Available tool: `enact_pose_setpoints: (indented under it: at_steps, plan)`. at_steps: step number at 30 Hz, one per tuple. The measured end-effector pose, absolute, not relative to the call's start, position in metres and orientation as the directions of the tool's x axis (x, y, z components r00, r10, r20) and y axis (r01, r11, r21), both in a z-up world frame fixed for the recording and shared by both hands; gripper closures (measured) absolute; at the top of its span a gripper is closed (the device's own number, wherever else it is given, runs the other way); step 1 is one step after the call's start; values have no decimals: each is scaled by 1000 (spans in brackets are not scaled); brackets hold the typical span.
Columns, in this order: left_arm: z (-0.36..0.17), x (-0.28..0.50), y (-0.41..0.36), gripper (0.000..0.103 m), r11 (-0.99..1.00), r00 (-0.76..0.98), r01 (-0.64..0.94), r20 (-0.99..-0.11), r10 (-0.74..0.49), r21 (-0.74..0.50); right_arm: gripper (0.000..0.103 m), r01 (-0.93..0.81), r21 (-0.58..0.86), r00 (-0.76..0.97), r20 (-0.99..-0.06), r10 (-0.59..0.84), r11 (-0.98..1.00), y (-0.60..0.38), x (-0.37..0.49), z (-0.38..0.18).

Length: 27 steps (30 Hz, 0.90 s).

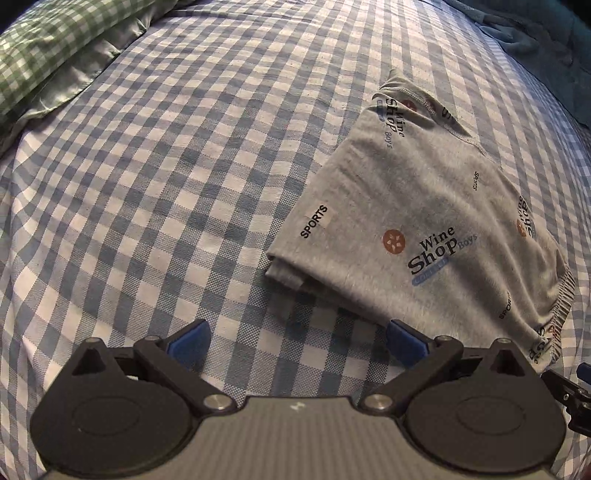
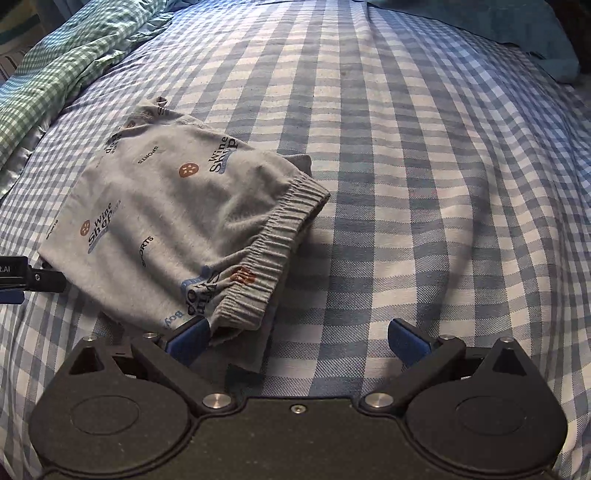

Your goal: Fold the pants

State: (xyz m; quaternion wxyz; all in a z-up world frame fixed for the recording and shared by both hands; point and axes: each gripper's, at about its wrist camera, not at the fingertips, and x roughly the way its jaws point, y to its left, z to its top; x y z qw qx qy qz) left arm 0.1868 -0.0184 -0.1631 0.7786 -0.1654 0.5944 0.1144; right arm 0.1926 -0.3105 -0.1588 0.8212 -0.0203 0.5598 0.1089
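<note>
The grey printed pants (image 1: pixel 424 206) lie folded into a compact stack on the blue checked bed sheet (image 1: pixel 166 166). In the right wrist view the pants (image 2: pixel 173 221) lie at the left, elastic waistband (image 2: pixel 273 240) towards me. My left gripper (image 1: pixel 297 343) is open and empty, just short of the stack's near edge. My right gripper (image 2: pixel 297 341) is open and empty, its left fingertip (image 2: pixel 190 338) beside the waistband corner. The right gripper's edge shows at the far right of the left wrist view (image 1: pixel 576 391); the left gripper shows at the left of the right wrist view (image 2: pixel 26 277).
A green checked pillow (image 1: pixel 48 55) lies at the back left, also in the right wrist view (image 2: pixel 55 62). A teal blanket (image 1: pixel 546 48) lies at the back right, also in the right wrist view (image 2: pixel 498 26). The sheet (image 2: pixel 424 166) spreads right of the pants.
</note>
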Motion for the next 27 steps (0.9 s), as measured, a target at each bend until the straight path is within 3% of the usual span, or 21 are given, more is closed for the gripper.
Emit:
enact_pose_setpoints:
  at_steps: [6,16,27]
  plan:
    - [-150,187,-14,0,916,286,-377,-958,-22,-134,1,-181,104,335,-928,161,978,-325,186,-157]
    - [-134,225,3,0,930,399,-306,-914,-71,-206,1,-192,250,373,-876,306,949,-332,232,-148]
    - [-172,272,-2,0,956,354,-210,-928,-120,-204,1,-238,418,268,-839,473,876,-320,323,-172]
